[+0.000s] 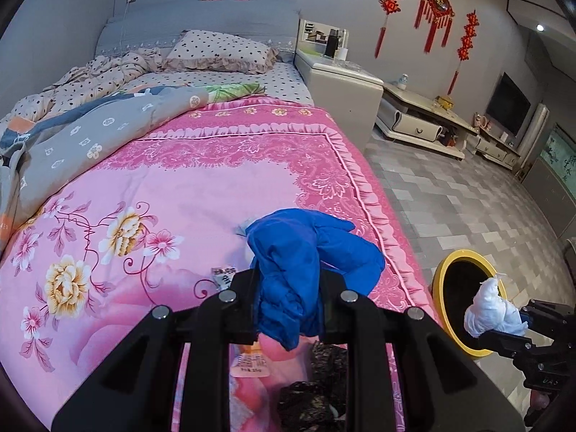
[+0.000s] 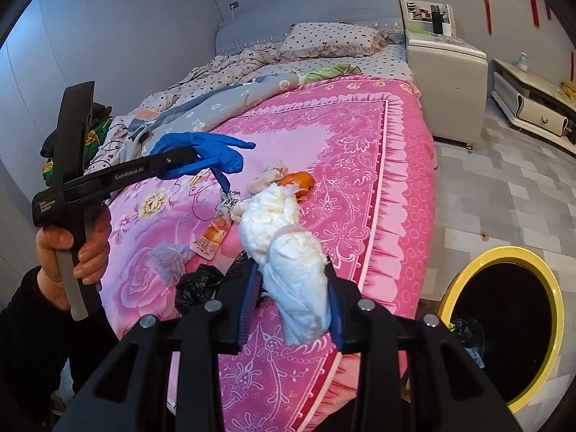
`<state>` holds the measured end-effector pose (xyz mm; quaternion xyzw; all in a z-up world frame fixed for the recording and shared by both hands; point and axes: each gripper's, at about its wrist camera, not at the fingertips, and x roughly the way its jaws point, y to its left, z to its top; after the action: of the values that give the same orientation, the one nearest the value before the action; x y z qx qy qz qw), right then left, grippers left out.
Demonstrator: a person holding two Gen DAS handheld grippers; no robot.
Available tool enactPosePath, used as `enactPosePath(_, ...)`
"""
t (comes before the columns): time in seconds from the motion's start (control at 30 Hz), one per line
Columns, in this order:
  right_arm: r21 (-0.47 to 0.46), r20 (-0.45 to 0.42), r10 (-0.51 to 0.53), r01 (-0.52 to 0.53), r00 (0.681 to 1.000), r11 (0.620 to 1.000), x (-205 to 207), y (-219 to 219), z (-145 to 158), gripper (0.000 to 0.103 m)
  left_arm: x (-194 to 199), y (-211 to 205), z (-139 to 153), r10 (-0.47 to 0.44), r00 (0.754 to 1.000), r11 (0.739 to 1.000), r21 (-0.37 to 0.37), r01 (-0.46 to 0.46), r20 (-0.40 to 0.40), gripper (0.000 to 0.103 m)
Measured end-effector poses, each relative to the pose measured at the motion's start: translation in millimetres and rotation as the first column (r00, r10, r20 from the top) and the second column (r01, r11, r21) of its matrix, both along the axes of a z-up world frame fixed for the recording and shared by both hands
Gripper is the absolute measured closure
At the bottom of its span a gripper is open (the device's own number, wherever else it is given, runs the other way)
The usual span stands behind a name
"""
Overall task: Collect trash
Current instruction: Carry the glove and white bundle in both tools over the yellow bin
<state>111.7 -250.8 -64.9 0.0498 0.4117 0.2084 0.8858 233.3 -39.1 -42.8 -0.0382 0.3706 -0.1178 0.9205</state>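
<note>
My left gripper (image 1: pixel 289 306) is shut on a crumpled blue glove (image 1: pixel 309 252), held above the pink floral bedspread (image 1: pixel 172 187). From the right wrist view the same left gripper (image 2: pixel 187 160) shows at the left with the blue glove (image 2: pixel 205 151) hanging from its tips. My right gripper (image 2: pixel 293 298) is shut on a white tissue wad (image 2: pixel 288 252), lifted over the bed's near corner. That tissue wad (image 1: pixel 493 309) and the right gripper (image 1: pixel 518 324) sit just beside the yellow-rimmed bin (image 1: pixel 468 298). The bin (image 2: pixel 504 324) stands on the floor, right of the bed.
On the bedspread lie an orange snack wrapper (image 2: pixel 212 234), orange peel (image 2: pixel 298 181), a pale wad (image 2: pixel 266 180), black plastic bags (image 2: pixel 201 284) and a greyish wad (image 2: pixel 169 259). A white nightstand (image 1: pixel 338 79) flanks the bed. Grey tiled floor (image 1: pixel 468 198) stretches right.
</note>
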Motion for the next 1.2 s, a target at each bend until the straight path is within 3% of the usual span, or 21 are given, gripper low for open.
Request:
enactPosePath(0.67,0.014,0.045,-0.205,0.205,0.978,0.979,-26.3,-110.6,14.4,0.071,-22.5,-129.6,18.5,-0.214,0.977,0.976,-0.031,0.215,0.024,0.082)
enactPosePath(1.2,0.045,0.059,-0.361,0.359,0.931,0.932,-34.3,-189.4,16.2,0.071,-27.1,-220.7,7.2,-0.346,0.938,0.937,-0.050,0.345,-0.003,0.082)
